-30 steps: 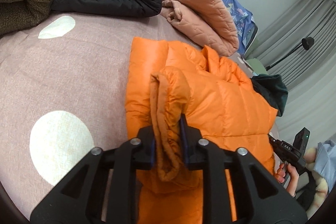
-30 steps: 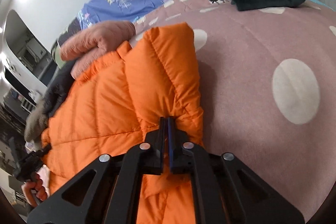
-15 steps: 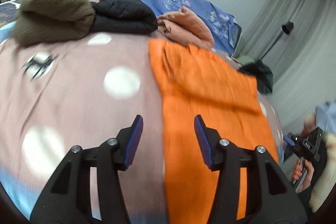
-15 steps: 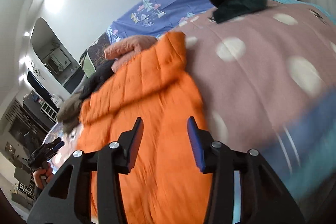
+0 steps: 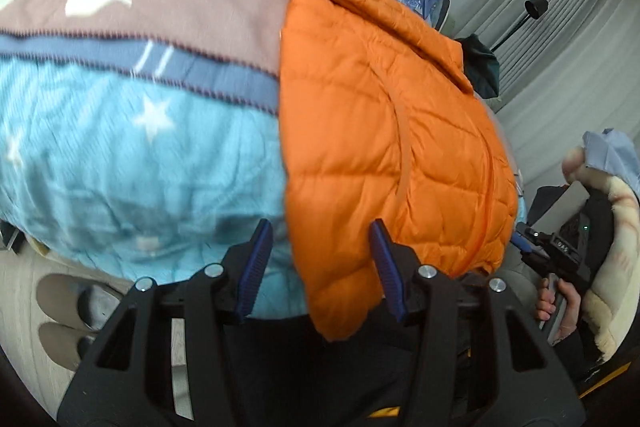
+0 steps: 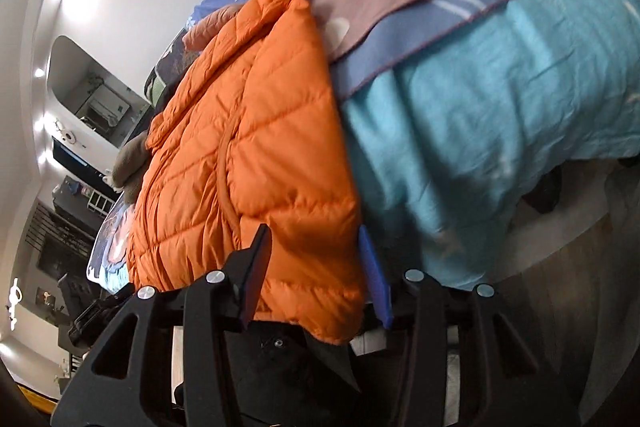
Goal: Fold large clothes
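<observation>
Both claws, left claw (image 5: 320,267) and right claw (image 6: 316,271), hang released below the orange jacket's (image 5: 380,115) hem, which drapes over the bed (image 5: 140,155) edge, ready for gripping.

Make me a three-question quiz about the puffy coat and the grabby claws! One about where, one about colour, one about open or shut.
1. Where does the puffy quilted jacket's bottom end lie?
A. Hanging over the bed's edge
B. Flat on the floor
C. On a chair

2. What colour is the jacket?
A. Green
B. Orange
C. White

3. How do the two grippers stand?
A. Both clamped on cloth
B. One open, one shut
C. Both open

Answers:
1 A, the puffy quilted jacket droops past the light blue star-print bed cover.
2 B, it is bright orange in both views.
3 C, the left gripper and right gripper each show a wide gap between fingers, pinching nothing.
</observation>
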`<state>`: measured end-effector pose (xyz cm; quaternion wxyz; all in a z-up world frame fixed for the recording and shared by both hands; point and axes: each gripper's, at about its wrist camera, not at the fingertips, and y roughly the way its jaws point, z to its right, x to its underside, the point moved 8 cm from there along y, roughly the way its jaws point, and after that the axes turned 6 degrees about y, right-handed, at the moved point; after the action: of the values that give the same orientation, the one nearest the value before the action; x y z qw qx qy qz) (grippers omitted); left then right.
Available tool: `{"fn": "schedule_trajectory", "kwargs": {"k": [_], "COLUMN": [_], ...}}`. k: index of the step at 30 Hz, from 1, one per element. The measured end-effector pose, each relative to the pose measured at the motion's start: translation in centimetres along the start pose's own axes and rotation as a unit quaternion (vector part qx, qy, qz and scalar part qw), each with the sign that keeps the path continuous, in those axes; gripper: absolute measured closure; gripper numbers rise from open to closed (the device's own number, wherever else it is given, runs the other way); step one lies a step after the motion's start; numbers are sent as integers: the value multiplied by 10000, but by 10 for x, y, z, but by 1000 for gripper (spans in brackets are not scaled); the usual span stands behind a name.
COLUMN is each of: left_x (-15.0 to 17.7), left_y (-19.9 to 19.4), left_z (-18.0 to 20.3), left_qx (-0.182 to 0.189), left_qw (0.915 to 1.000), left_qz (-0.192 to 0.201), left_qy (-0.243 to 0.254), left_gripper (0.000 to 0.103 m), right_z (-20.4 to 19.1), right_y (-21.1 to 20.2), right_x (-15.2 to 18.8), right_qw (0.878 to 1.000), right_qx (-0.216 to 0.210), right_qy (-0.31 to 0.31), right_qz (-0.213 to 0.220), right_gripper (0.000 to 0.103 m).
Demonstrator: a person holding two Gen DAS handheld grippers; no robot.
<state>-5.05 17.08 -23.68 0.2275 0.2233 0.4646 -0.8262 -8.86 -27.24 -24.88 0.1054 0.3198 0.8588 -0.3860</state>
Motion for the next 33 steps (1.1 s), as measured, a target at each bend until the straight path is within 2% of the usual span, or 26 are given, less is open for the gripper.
{"fn": "schedule_trajectory", "kwargs": {"k": [1, 4, 9, 14, 17, 21, 22, 23, 24, 26, 28, 33], "left_x": [4, 12, 22, 26, 26, 29, 30, 31, 32, 31, 28, 15], "left_y": [1, 4, 18, 21, 20, 22, 23, 23, 24, 21, 13, -9], "left_z": [2, 8, 20, 25, 26, 21, 21, 20, 20, 21, 27, 44], "left_qx": [82, 159, 377, 514, 638, 744, 761, 748, 740, 845, 1033, 1421], "left_qw": [10000, 9998, 9989, 9981, 9974, 9963, 9960, 9960, 9960, 9952, 9937, 9893], "left_qz": [-27, -88, -276, -310, -294, -341, -354, -366, -378, -375, -321, -92], "left_qy": [-28, -20, -44, -103, -162, -279, -309, -323, -331, -336, -295, -309], "left_gripper": [51, 49, 48, 48, 48, 52, 60, 67, 80, 88, 93, 93], "right_z": [0, 2, 12, 2, 7, 17, 16, 14, 12, 7, 1, -19], "right_y": [1, 2, 6, 10, 18, 28, 28, 28, 26, 21, 11, -17], "right_x": [2, 0, 2, 13, 18, 27, 30, 31, 32, 33, 31, 20], "right_qw": [10000, 9998, 9998, 9995, 9995, 9974, 9974, 9976, 9978, 9976, 9968, 9920], "right_qx": [66, 169, 184, -278, -146, -296, -292, -313, -329, -404, -579, -1149], "right_qy": [-39, -35, 82, 44, 96, 416, 383, 331, 268, 208, 188, 322], "right_qz": [30, 114, 60, -149, -269, -507, -528, -528, -518, -523, -518, -402], "right_gripper": [57, 45, 45, 45, 45, 45, 47, 62, 70, 90, 95, 98]}}
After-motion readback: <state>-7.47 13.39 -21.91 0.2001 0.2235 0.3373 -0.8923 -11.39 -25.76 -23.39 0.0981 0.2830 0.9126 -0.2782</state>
